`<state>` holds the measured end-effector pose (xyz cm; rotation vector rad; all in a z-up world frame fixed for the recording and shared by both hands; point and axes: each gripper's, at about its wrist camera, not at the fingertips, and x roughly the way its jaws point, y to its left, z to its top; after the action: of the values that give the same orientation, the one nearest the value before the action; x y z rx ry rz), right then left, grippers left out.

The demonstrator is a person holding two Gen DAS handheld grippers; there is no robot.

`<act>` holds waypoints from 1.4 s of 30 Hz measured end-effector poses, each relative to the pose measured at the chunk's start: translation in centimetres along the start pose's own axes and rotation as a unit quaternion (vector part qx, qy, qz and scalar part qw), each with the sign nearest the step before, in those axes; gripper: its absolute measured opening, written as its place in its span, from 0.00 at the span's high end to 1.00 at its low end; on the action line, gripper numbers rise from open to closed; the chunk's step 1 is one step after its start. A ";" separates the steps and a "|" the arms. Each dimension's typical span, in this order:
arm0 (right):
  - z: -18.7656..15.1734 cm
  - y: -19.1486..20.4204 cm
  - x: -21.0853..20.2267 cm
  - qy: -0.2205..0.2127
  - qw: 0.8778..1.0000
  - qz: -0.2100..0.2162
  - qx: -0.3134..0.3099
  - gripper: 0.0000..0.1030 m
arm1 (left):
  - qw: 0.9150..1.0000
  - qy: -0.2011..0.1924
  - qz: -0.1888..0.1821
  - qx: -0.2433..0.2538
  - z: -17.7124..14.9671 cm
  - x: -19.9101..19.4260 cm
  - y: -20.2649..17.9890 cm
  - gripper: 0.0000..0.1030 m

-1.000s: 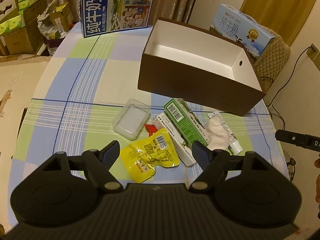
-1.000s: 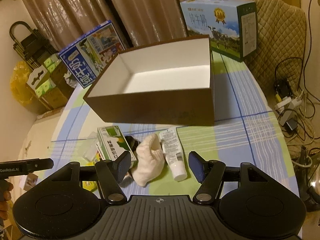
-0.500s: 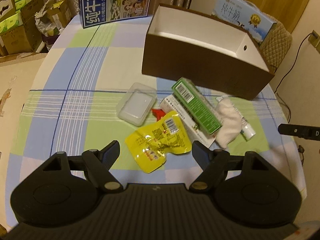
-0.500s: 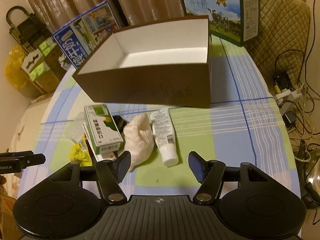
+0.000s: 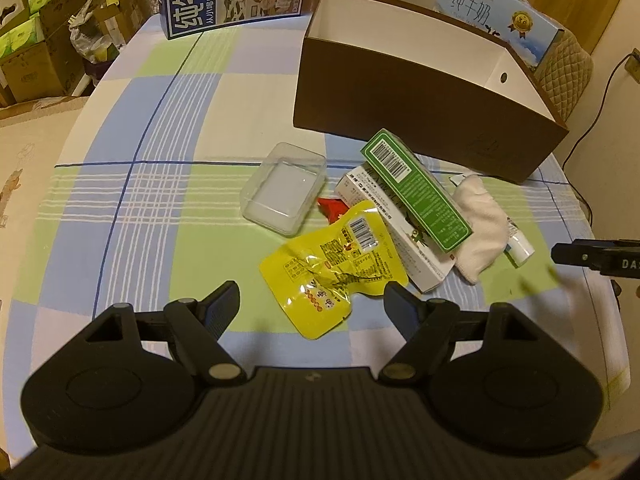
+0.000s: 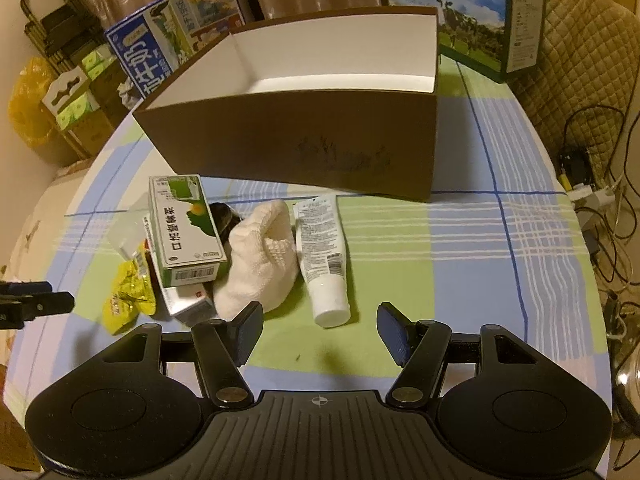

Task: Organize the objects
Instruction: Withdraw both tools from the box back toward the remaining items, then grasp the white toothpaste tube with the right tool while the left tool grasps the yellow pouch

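Both grippers spread, holding nothing. Left gripper [image 5: 312,306]: yellow pouch [image 5: 334,270] lies just ahead between its fingers; likely light, crinkly, slippery, so pinch a flat sealed edge. Right gripper [image 6: 320,330]: white tube [image 6: 322,256] just ahead, cap nearest; likely soft, so grip mid-body. Brown box [image 6: 320,136] beyond.

Both wrist views look down low over the table [image 5: 160,168], from neighbouring sides, sharing the brown box [image 5: 400,108] and clutter.
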<state>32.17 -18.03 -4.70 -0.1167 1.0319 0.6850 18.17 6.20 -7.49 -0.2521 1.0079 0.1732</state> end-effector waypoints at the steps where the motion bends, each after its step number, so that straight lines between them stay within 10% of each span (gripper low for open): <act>1: 0.1 0.0 0.4 0.002 1.000 -0.002 -0.006 0.41 | 1.000 0.001 0.000 -0.001 0.1 0.1 0.1 0.27; 27: -0.4 -1.1 6.2 0.022 0.997 -0.028 -0.068 0.72 | 0.996 0.020 -0.028 0.088 -0.1 4.6 0.3 0.27; 42: -3.5 -5.5 1.2 0.028 0.997 -0.067 0.035 0.72 | 0.961 0.028 -0.069 0.267 0.7 9.3 -1.6 0.12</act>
<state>33.09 -23.23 -8.78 -0.1435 1.0900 0.5262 24.05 5.10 -14.78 0.1668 1.0524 -0.2356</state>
